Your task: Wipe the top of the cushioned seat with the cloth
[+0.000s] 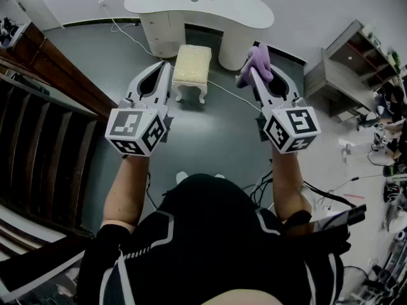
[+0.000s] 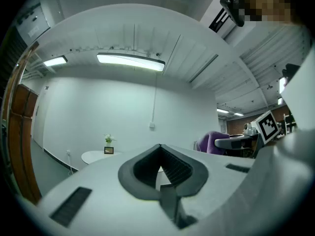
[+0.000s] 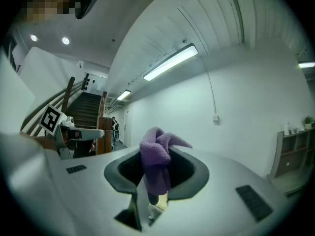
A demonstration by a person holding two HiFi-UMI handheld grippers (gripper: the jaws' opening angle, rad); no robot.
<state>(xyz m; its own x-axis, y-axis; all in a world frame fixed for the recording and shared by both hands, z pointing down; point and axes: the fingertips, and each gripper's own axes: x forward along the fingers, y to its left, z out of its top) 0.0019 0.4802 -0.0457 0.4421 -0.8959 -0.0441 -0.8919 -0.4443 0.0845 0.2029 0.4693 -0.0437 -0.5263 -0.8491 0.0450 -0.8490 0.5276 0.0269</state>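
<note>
The cushioned seat (image 1: 192, 65), a small cream stool with white legs, stands on the grey floor ahead of me, in front of a white desk. My right gripper (image 1: 252, 70) is shut on the purple cloth (image 1: 259, 59), which bunches above its tips, to the right of the seat and raised. In the right gripper view the cloth (image 3: 153, 166) hangs between the jaws of the right gripper (image 3: 160, 151). My left gripper (image 1: 166, 67) is shut with nothing in it, held just left of the seat. In its own view the left gripper (image 2: 160, 147) points at a white wall.
A curved white desk (image 1: 197, 5) stands behind the seat. Dark wooden stairs (image 1: 38, 126) run along the left. A grey shelf unit (image 1: 346, 68) and loose cables (image 1: 331, 196) lie at the right. A white cable (image 1: 229, 91) crosses the floor by the seat.
</note>
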